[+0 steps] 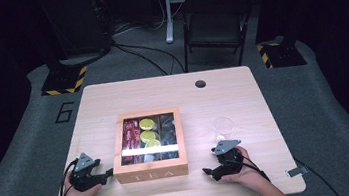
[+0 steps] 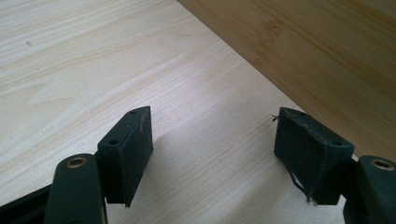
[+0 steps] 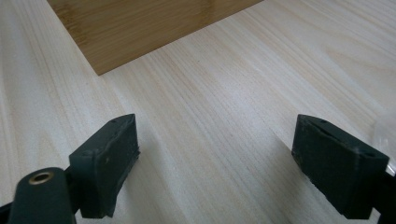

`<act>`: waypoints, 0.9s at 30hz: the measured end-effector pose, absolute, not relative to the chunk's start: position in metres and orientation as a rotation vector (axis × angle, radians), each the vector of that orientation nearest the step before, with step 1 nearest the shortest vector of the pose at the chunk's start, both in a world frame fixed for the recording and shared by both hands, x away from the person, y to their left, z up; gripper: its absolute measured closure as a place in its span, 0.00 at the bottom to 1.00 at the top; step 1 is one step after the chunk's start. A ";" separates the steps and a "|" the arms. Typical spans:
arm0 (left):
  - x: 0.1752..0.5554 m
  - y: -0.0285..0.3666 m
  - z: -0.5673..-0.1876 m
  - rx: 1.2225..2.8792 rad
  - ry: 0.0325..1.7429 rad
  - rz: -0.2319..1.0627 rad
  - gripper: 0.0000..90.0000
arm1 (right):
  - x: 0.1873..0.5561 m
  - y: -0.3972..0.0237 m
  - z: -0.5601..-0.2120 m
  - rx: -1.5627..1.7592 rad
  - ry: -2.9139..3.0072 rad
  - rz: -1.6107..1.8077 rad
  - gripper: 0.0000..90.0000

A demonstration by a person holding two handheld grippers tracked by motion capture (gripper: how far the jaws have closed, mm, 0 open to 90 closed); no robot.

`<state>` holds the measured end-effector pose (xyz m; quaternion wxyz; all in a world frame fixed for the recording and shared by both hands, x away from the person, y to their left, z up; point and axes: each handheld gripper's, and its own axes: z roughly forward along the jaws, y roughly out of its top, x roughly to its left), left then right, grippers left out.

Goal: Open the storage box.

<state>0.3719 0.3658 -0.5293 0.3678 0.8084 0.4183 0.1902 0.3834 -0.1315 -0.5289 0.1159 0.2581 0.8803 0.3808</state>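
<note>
Two grippers are resting low on the table (image 1: 242,89), one at each side of the wooden tea box (image 1: 148,145), and neither is holding anything.

Left gripper (image 1: 107,174): sitting just beside the box's left front corner, jaws pointing toward the box wall. In the left gripper view (image 2: 212,144) the jaws are standing spread wide with bare tabletop between them; the darker side of the tea box (image 2: 308,56) is running diagonally just beyond the right-hand jaw, very near, though I cannot tell whether it is touching.

Right gripper (image 1: 208,172): lying right of the box's front, a little apart from it, jaws pointing toward the box. In the right gripper view (image 3: 215,163) its jaws are likewise spread, nothing between them, and a corner of the box (image 3: 140,28) is showing farther ahead.

Task thing: the tea box is sitting mid-table, front face lettered TEA toward the person. Its windowed lid is lying closed; through it, red packets (image 1: 129,133), yellow round items (image 1: 147,130) and darker contents are showing in separate compartments. An empty clear glass (image 1: 223,128) is standing right of the box, just behind the right gripper.

Judgement: this is looking like the approach step, hands staging at either flank before the box is being worked. The lid is not yet raised.

Next move is probably calling for one gripper steadying the box wall while the other is getting a jaw under the lid's front edge. Care needed with the glass so near the right hand.
</note>
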 end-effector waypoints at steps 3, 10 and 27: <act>0.372 0.366 -0.529 2.075 1.078 0.493 0.31 | 0.383 -0.131 -0.529 0.767 2.574 1.119 0.15; 0.372 0.364 -0.530 2.063 1.090 0.507 0.31 | 0.381 -0.130 -0.529 0.790 2.565 1.116 0.16; 0.372 0.365 -0.527 2.074 1.120 0.496 0.34 | 0.375 -0.129 -0.526 0.782 2.561 1.138 0.41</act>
